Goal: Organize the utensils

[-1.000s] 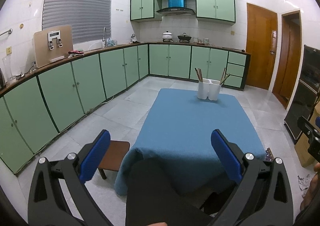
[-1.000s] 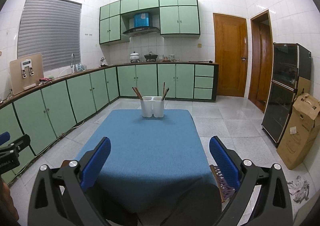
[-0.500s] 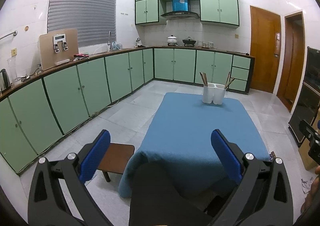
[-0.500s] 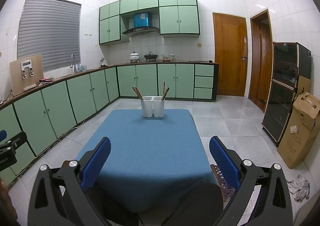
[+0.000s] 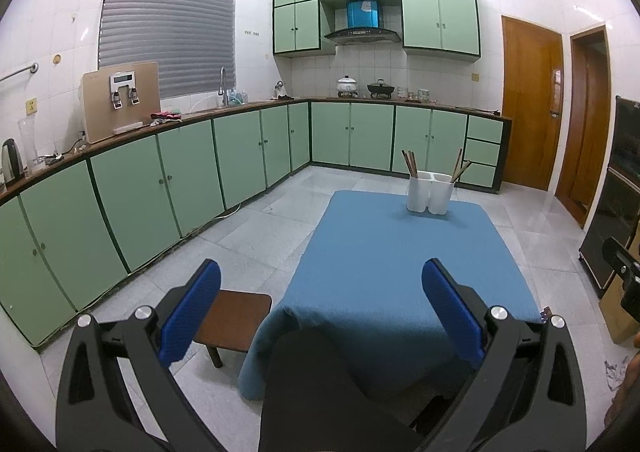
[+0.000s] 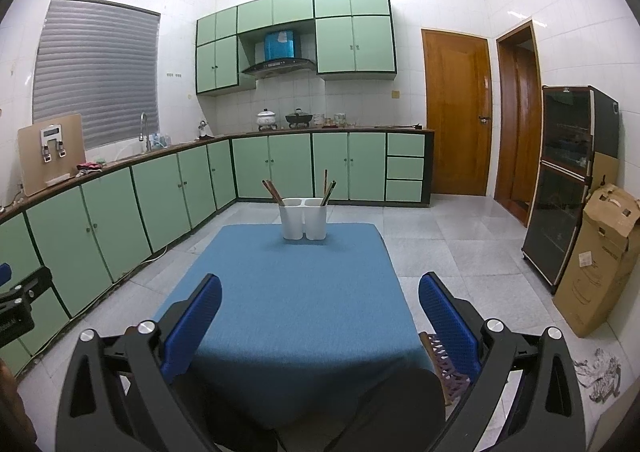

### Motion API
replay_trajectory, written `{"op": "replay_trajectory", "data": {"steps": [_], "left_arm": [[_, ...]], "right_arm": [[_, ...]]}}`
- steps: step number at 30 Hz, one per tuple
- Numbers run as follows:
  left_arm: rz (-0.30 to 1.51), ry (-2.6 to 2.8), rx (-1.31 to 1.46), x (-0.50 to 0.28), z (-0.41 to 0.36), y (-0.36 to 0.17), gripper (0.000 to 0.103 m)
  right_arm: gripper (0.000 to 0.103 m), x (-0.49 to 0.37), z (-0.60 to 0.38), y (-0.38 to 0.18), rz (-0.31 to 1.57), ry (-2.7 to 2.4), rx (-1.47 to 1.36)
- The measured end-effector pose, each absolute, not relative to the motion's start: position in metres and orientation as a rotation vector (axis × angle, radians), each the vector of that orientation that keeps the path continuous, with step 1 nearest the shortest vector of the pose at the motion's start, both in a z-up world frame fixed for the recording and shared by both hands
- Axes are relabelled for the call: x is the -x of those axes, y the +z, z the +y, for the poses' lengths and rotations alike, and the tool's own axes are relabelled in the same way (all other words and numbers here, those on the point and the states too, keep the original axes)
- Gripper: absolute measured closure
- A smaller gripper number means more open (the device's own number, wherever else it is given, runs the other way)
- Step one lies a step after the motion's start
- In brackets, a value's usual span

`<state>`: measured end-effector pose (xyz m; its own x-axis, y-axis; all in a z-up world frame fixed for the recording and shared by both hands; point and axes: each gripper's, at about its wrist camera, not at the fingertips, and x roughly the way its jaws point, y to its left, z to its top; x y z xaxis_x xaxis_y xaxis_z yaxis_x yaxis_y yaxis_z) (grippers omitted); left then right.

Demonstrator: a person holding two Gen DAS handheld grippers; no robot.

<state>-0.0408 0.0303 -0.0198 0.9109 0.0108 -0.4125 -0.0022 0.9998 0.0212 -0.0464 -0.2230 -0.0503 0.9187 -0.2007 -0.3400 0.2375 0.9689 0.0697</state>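
Left tool point(image 5: 320, 276) and right tool point(image 6: 320, 288) both spread wide, pinching nothing, held above the near end of the blue-covered table point(image 6: 296, 292). White two-compartment holder point(image 6: 303, 218) upright at the far end, well apart from both, wooden chopsticks point(image 6: 273, 191) leaning in each compartment.

Home kitchen — green cabinets point(image 6: 160, 196), range hood point(image 6: 278, 64), stovetop pots point(image 6: 266, 118).
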Motion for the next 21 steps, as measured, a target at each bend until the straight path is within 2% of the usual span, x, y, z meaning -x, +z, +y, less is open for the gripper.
{"op": "replay_trajectory", "data": {"steps": [21], "left_arm": [[0.425,0.003,-0.016,0.0396,0.0309,-0.0176,0.005]], "right_arm": [[0.006,0.048,-0.2233,-0.0496,0.337,-0.226,-0.113]]}}
